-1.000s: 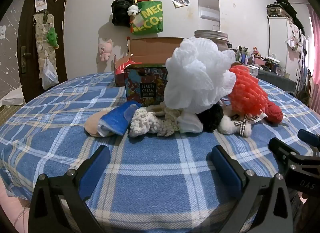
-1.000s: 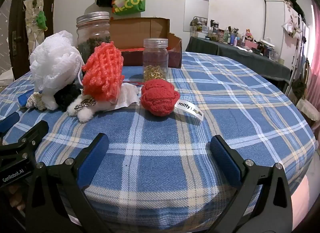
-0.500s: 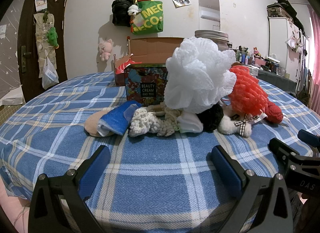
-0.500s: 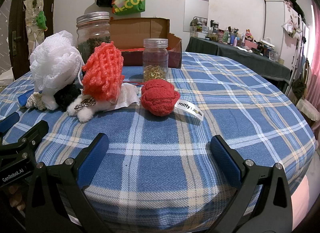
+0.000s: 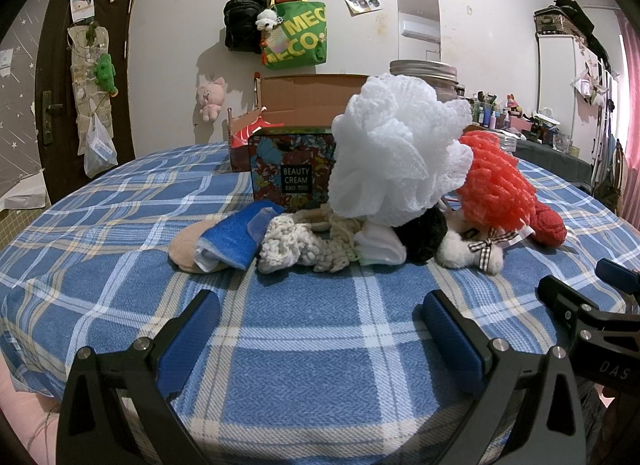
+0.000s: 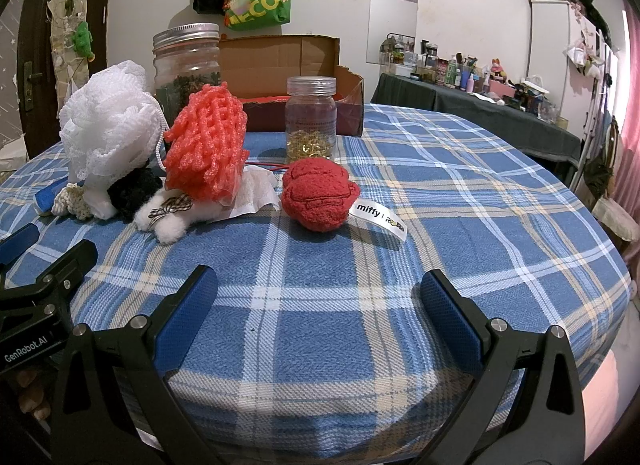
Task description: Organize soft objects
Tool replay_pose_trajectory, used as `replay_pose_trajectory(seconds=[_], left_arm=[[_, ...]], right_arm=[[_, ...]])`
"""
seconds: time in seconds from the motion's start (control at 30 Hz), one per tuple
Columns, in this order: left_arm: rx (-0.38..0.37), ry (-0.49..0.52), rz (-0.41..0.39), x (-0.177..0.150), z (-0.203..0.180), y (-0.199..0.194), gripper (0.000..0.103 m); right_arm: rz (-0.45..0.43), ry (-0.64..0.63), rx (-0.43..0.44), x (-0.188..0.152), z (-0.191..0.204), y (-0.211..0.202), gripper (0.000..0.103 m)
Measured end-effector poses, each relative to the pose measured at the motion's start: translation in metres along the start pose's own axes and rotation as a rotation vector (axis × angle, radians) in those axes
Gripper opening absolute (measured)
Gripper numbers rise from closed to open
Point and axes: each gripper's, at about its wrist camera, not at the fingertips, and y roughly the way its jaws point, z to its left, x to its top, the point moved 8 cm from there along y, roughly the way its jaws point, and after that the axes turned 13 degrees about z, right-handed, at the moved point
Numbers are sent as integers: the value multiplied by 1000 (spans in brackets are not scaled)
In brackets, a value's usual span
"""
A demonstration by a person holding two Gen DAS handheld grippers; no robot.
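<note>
Two mesh poufs, two jars.

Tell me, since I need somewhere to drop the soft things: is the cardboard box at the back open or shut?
Open. The cardboard box has its back flap standing upright, and the top is uncovered, with red lining showing inside. How full it is cannot be told.

The white pouf hides most of the big jar; the carton's inside stays unseen.
</note>
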Motion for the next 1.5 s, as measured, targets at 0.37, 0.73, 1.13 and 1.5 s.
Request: replay_pose_trajectory(seconds=[0.37,0.73,1.13,1.5], left_arm=[[0,0,1,0,0,0,103],[-1,-1,1,0,0,0,103],[-2,-3,2,0,0,0,103],[-19,-8,18,0,0,-1,103]], right_arm=[[0,0,0,0,0,0,103],[0,-1,0,0,0,0,103],[0,0,0,0,0,0,103],[13,-5,11,1,1,2,103]])
